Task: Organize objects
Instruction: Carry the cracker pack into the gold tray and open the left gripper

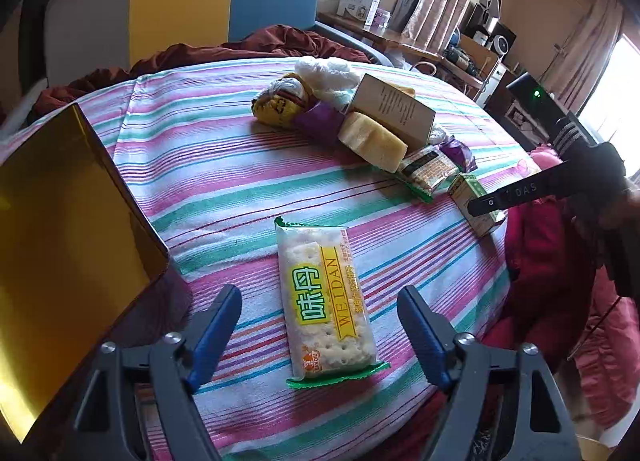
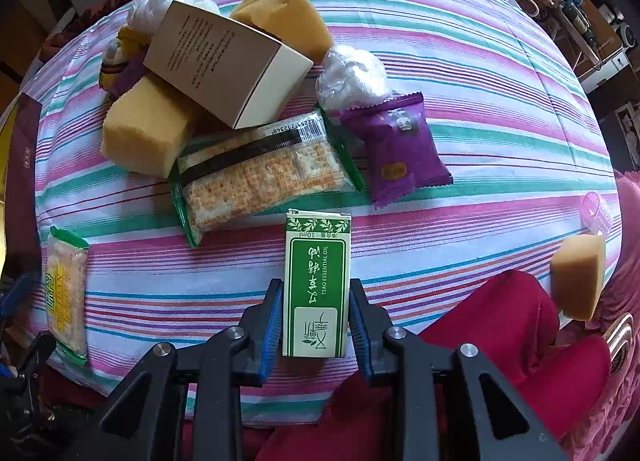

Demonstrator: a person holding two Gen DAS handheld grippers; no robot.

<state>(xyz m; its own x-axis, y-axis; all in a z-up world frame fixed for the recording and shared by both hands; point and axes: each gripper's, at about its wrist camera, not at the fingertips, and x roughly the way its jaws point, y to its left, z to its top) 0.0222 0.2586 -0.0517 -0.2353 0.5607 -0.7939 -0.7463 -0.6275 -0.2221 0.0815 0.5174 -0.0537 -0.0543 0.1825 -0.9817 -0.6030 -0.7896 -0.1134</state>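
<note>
Your right gripper (image 2: pixel 316 321) points steeply down, its blue pads (image 2: pixel 270 325) pressed on both long sides of the green oil box (image 2: pixel 316 285), which lies on the striped cloth (image 2: pixel 500 101). Just beyond the box lies a cracker pack (image 2: pixel 256 177); beyond and right of the box, a purple sachet (image 2: pixel 396 145); farther beyond it, a tan carton (image 2: pixel 224 61) leaning on a yellow sponge (image 2: pixel 140 133). Your left gripper (image 1: pixel 320 325) stands wide apart and holds nothing; a second cracker pack (image 1: pixel 324 301), well left of the box, lies flat between its fingers (image 1: pixel 216 325), untouched. A gold tin (image 1: pixel 68 245) stands left of that pack.
</note>
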